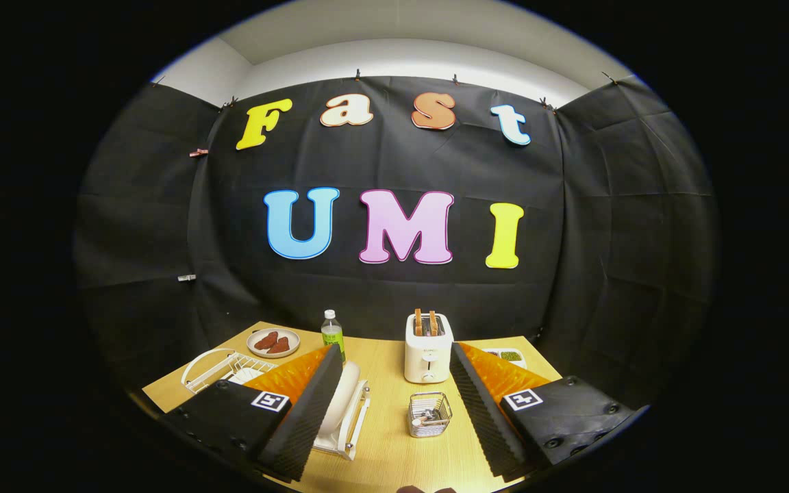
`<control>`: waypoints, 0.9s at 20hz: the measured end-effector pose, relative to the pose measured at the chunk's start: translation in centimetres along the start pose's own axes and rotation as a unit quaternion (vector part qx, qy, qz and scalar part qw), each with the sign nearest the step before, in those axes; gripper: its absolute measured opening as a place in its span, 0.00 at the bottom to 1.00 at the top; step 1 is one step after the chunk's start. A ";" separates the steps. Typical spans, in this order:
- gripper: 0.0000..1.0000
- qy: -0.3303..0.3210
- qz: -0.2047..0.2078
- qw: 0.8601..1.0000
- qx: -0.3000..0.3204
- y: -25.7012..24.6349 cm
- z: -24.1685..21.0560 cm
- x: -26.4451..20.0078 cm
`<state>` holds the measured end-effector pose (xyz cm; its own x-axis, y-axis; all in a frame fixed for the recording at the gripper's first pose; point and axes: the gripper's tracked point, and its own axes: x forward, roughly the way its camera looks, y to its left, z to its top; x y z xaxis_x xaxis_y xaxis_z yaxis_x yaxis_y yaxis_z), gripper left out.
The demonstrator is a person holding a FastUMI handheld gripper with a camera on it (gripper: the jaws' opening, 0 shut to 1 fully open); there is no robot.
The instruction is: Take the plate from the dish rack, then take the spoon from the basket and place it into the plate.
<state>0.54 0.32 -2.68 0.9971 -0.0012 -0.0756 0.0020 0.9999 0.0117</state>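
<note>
Light wood forms the counter (387, 445), which carries all the items in front of the black cloth wall. The claw (391, 411) is spread wide, with both fingers apart and gripping nothing.

Reference landmark: the white toaster (428, 349), which stands upright at the middle of the counter, beyond the fingers, with two slices of toast in its slots.

- The wire basket (430, 413) sits just in front of the toaster, between the two fingers and closer to the right one. It holds cutlery (the spoon cannot be told apart from the other contents).
- The white dish rack (350, 424) lies left of the toaster and in front of it, partly hidden behind the left finger. The white plate (341, 400) stands on edge in this rack.
- A second white wire rack (220, 366) sits further left of the toaster, near the counter edge.
- A clear bottle (331, 332) with a green label stands upright left of the toaster, near the wall.
- A round dish (273, 342) holding reddish-brown food pieces lies further left of the toaster, beyond the bottle.
- A small tray (507, 355) with green contents rests right of the toaster, just behind the right finger.
</note>
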 end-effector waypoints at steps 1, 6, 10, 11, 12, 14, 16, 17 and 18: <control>0.97 0.002 0.001 1.000 0.000 0.1 -0.2 0.0; 0.97 0.012 0.003 1.000 -0.001 0.5 -0.8 0.7; 0.97 0.027 0.002 1.000 -0.008 0.7 -1.6 1.8; 0.97 0.030 0.003 0.999 -0.010 0.7 -1.8 2.2; 0.97 0.034 0.006 0.999 -0.010 1.0 -1.9 2.6; 0.97 0.046 0.013 0.999 -0.006 1.6 -2.5 3.6; 0.97 0.061 0.017 0.998 -0.006 2.1 -3.1 4.7; 0.97 0.069 0.018 0.997 -0.006 2.3 -3.5 5.2; 0.97 0.081 0.018 0.997 -0.007 2.6 -3.9 6.0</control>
<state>6.20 2.99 -7.04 0.9714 0.0355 -0.2349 -0.0359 0.9994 0.0027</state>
